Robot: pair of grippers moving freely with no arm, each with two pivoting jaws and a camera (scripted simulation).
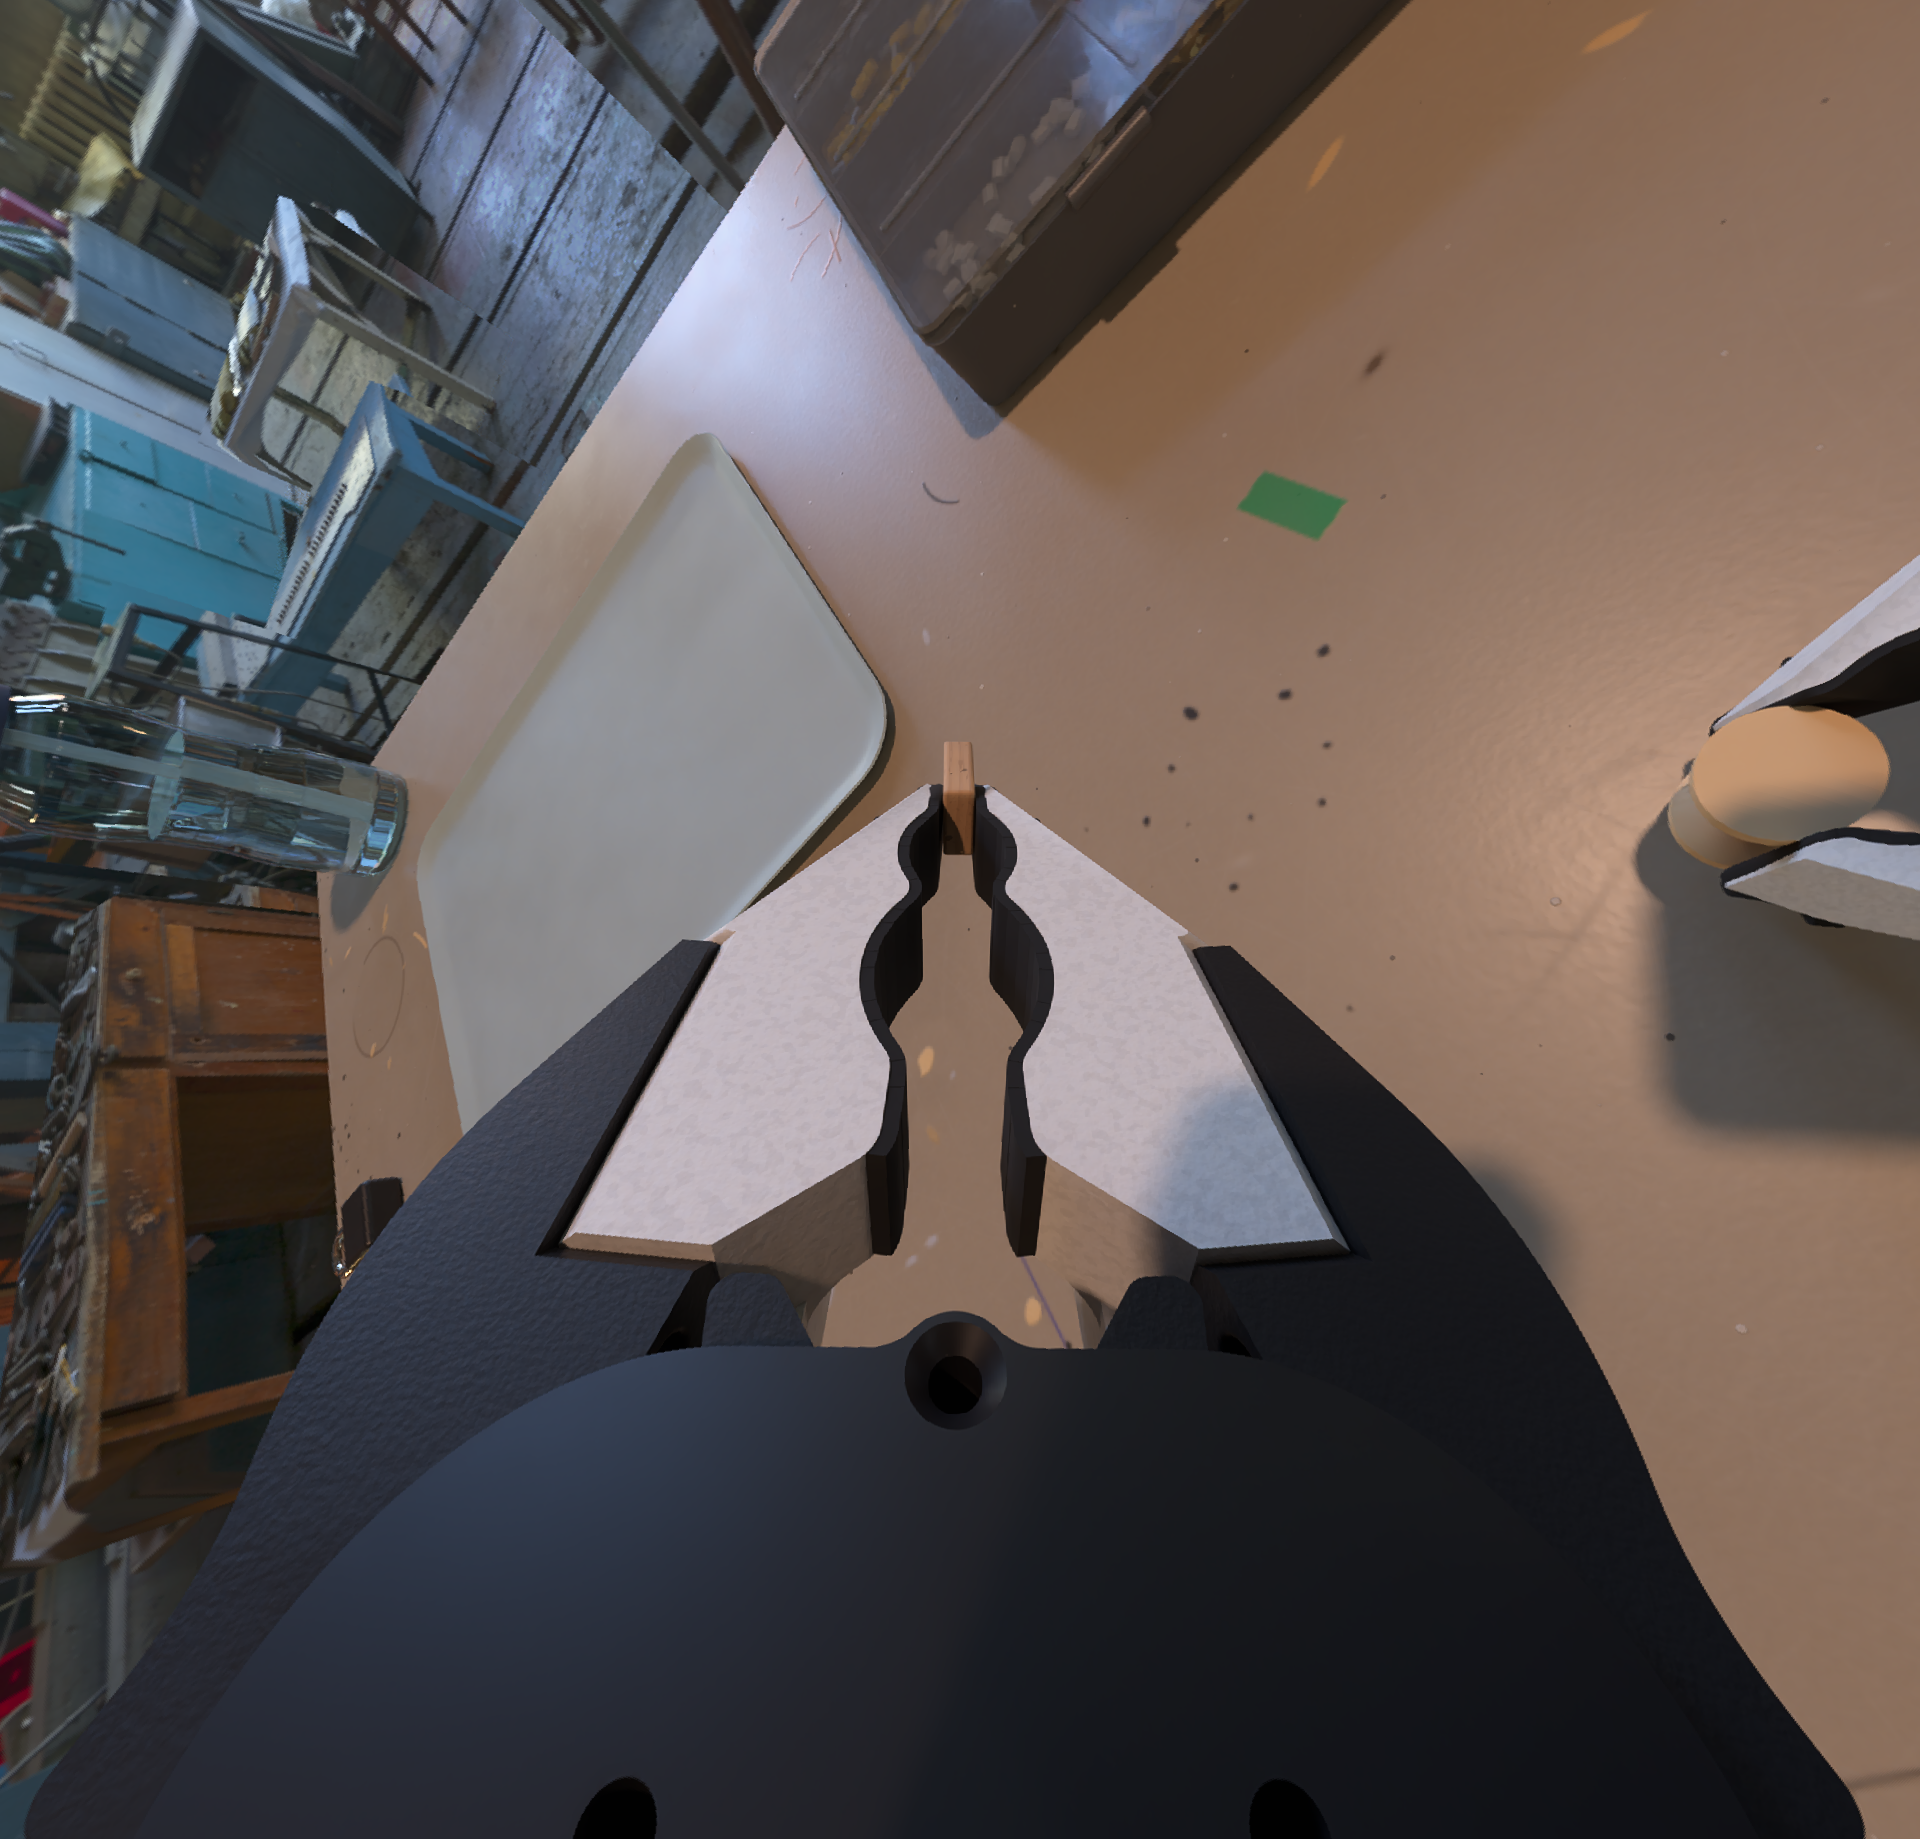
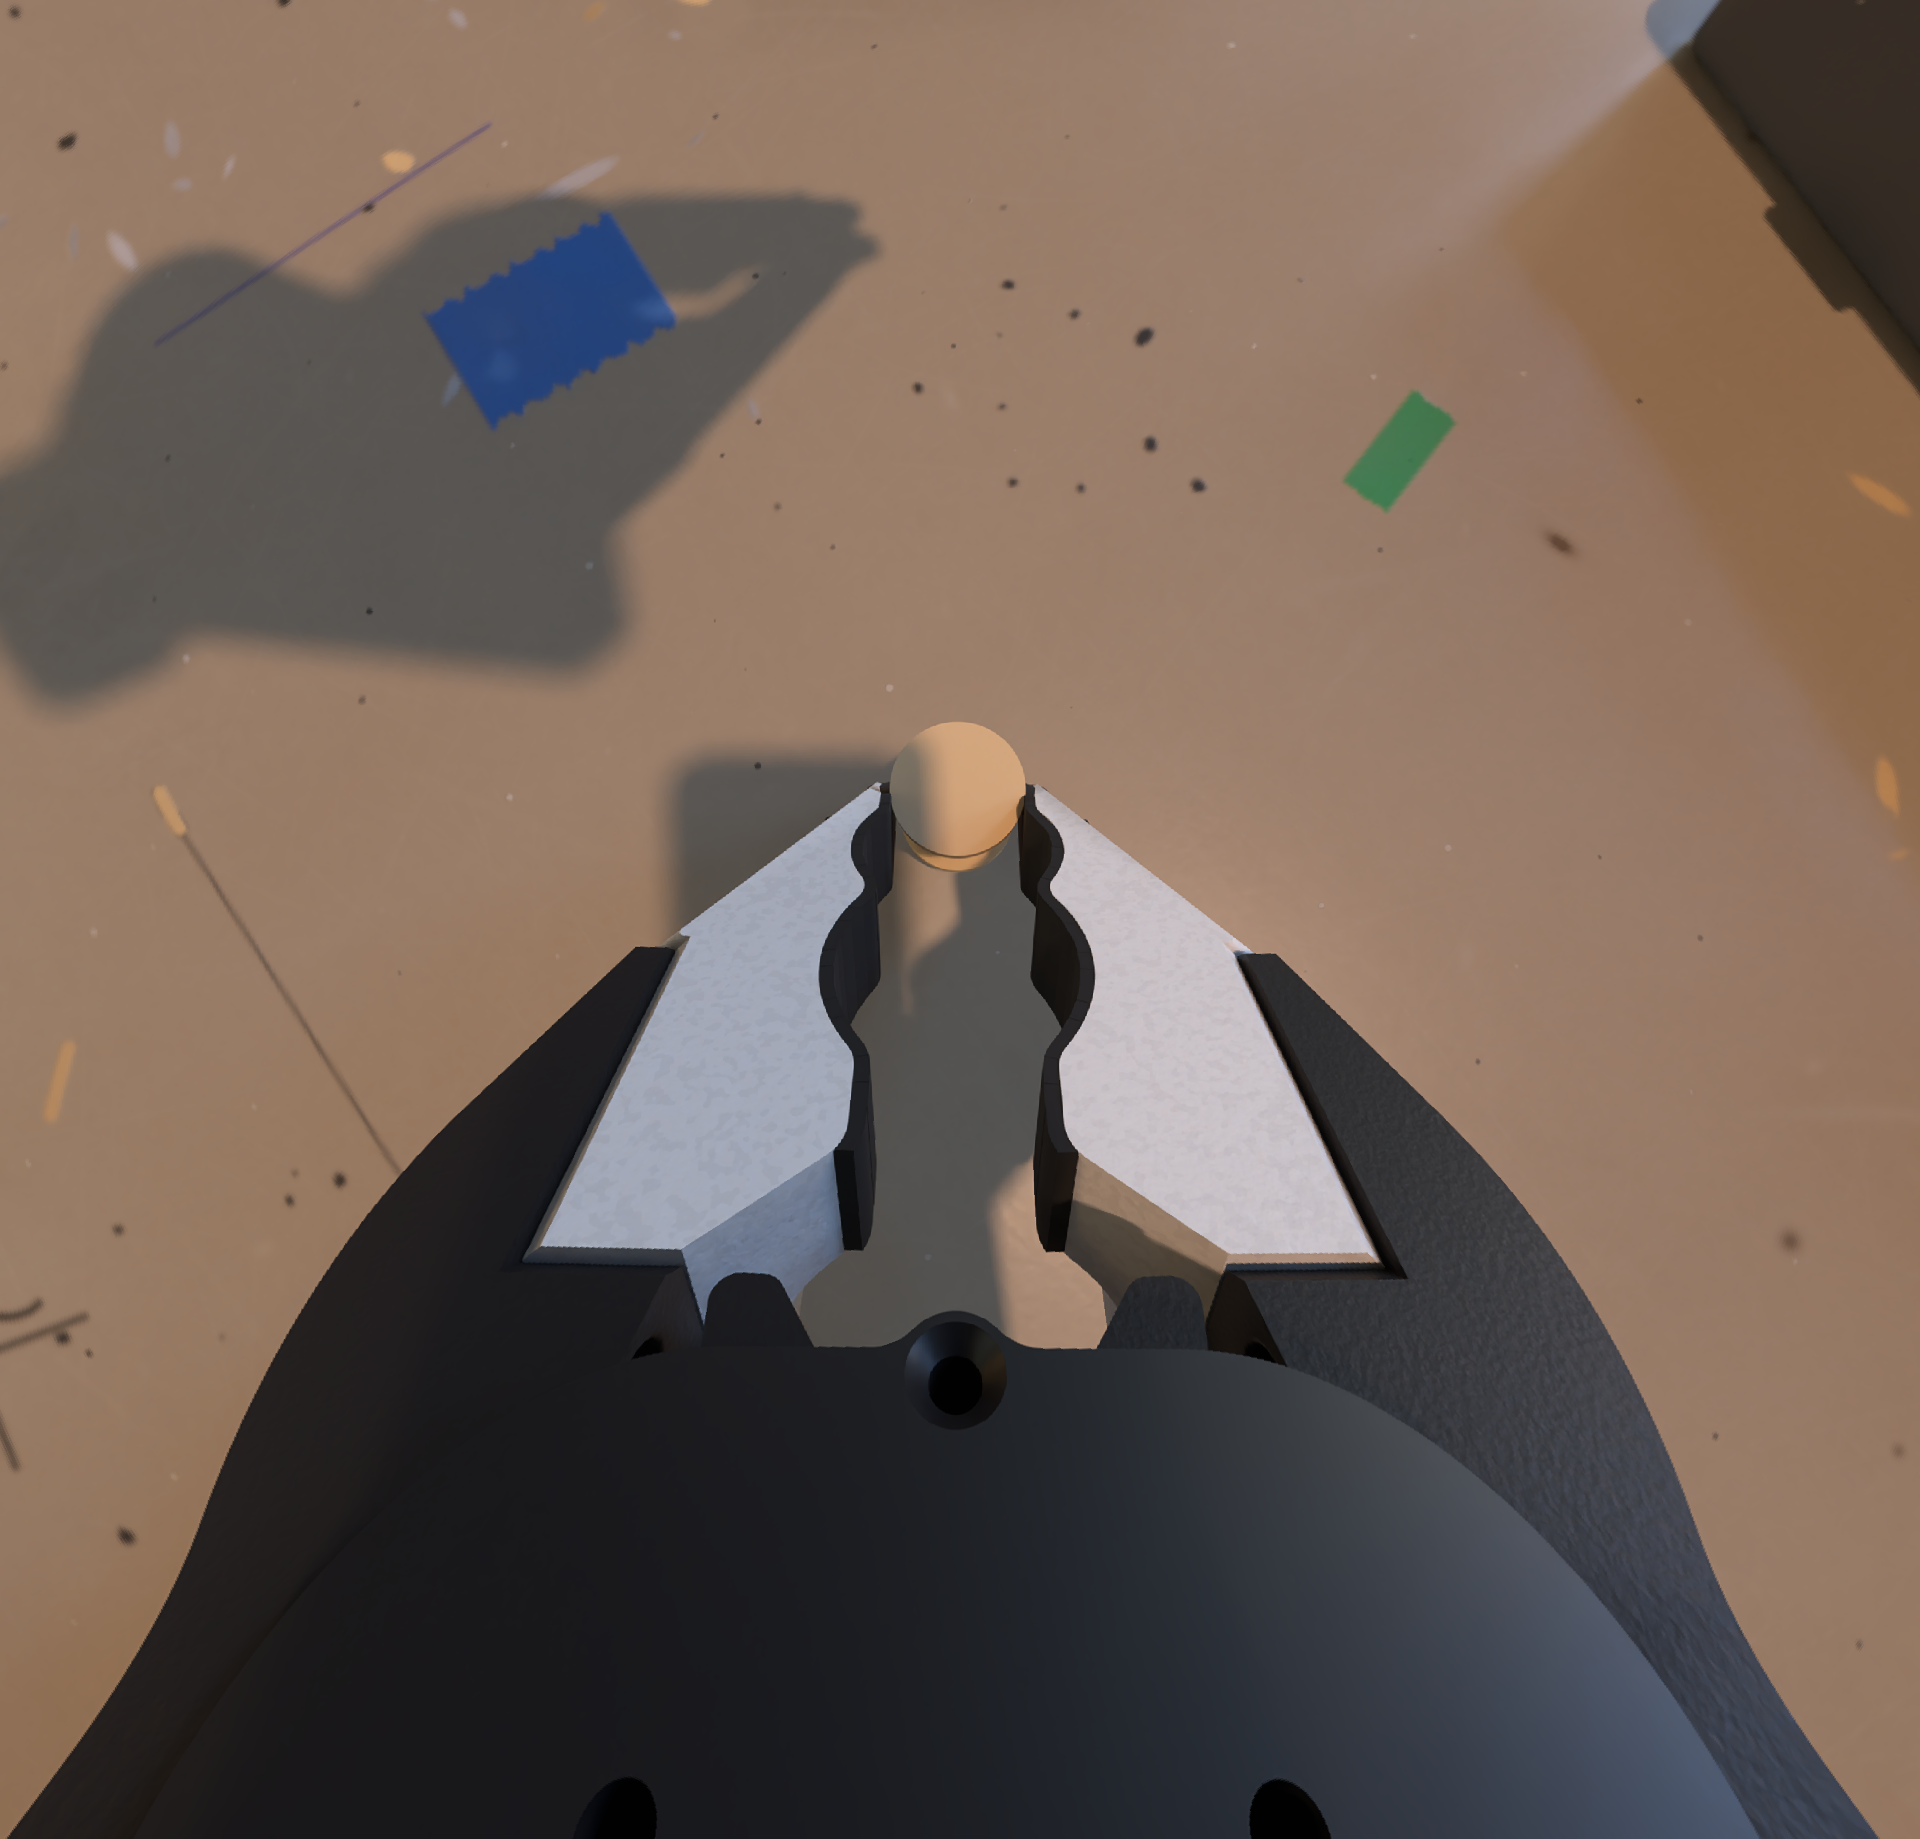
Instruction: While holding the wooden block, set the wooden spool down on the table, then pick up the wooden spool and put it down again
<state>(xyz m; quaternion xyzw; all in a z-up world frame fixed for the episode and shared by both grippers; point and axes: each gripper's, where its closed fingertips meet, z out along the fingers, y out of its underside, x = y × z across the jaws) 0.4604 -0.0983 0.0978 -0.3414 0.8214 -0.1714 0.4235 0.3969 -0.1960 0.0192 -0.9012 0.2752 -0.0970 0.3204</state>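
Note:
My left gripper (image 1: 957, 802) is shut on a small thin wooden block (image 1: 957, 792), which pokes out past the fingertips above the tan table (image 1: 1351, 854). My right gripper (image 2: 957, 802) is shut on the pale wooden spool (image 2: 957, 787), with its round end facing the camera. In the left wrist view the right gripper (image 1: 1725, 802) shows at the right edge, holding the spool (image 1: 1787, 787) low over the table. I cannot tell whether the spool's base touches the table.
A white tray (image 1: 644, 750) lies left of the block, near the table's left edge. A glass (image 1: 208, 802) lies beyond that edge. A dark organizer box (image 1: 1039, 127) sits at the far end and also shows in the right wrist view (image 2: 1829, 127). Green tape (image 2: 1398, 451) and blue tape (image 2: 551, 319) mark the table.

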